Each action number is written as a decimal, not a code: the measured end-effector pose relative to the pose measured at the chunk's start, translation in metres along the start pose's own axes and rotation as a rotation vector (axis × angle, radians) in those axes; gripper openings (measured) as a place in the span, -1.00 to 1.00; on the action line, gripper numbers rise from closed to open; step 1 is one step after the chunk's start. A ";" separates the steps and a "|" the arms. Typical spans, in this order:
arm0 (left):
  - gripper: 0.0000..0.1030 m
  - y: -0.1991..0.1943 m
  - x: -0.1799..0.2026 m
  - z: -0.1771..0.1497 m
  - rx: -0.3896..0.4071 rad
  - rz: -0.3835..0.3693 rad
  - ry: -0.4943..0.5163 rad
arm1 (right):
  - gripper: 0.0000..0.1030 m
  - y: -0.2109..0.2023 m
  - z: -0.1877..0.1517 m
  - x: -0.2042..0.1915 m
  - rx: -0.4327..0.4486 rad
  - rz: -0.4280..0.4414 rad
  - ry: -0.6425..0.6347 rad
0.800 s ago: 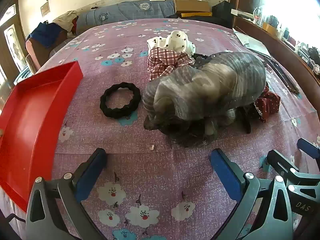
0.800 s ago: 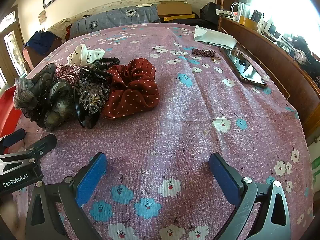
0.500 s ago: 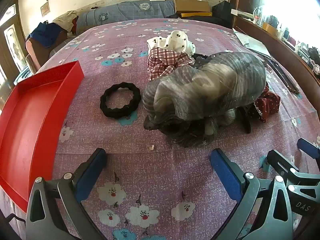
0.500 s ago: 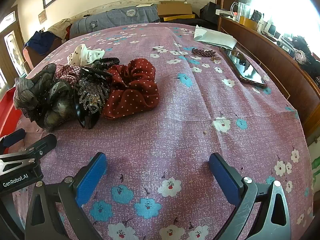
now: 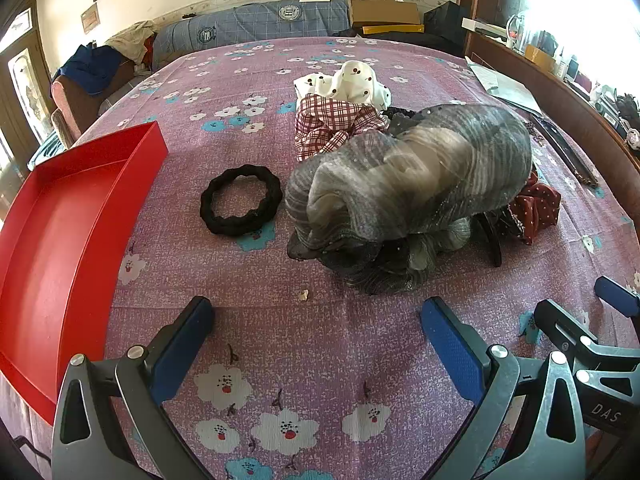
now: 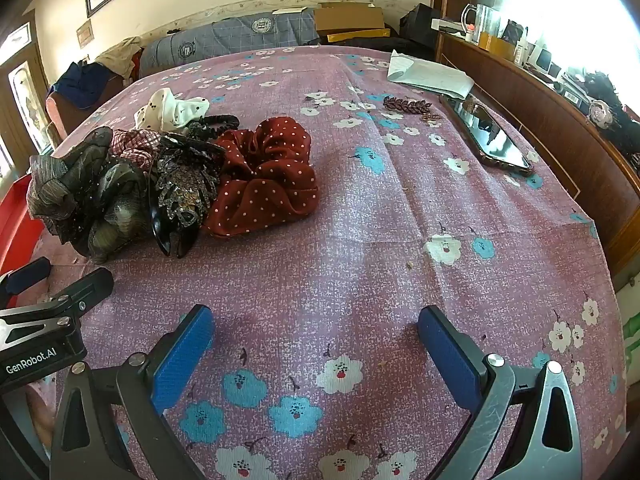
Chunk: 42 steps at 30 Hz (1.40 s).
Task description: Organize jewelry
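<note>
Left hand-held gripper: wide, empty, over bare bedspread
Right hand-held gripper: wide, empty
Red tray: left edge
Scrunchie pile: far of left gripper

A bed covered in a pink-purple sheet printed with white and blue flowers is carrying everything. A red tray is sitting at its left edge. A black braided hair ring is lying flat near the tray, apart from a heap of hair things: a grey gauzy scrunchie, a red-checked one, a white dotted one, a dark red polka-dot scrunchie and a black sequinned clip, all pressing together. Well apart, toward the far right, a brown leaf-shaped clip, a phone and folded papers are resting on the sheet.
</note>
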<state>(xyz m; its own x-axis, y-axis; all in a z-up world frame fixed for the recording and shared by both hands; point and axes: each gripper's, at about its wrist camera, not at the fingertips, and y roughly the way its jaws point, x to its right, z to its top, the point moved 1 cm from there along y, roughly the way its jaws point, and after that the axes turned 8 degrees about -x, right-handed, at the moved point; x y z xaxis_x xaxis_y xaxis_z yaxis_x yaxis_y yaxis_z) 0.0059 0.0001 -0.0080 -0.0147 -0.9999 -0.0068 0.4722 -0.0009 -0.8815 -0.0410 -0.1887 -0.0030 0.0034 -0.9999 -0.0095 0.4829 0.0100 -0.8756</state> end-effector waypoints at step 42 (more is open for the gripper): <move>1.00 -0.229 -0.103 0.006 0.104 -0.074 -0.074 | 0.98 -0.169 0.015 -0.016 0.091 -0.023 0.234</move>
<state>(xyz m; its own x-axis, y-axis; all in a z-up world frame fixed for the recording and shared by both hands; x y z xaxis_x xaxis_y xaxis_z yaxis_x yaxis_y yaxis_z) -0.0956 0.1031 0.1973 0.0105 -0.9954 0.0952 0.5613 -0.0729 -0.8244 -0.1092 -0.1739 0.1524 -0.2065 -0.9721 -0.1110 0.5573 -0.0236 -0.8300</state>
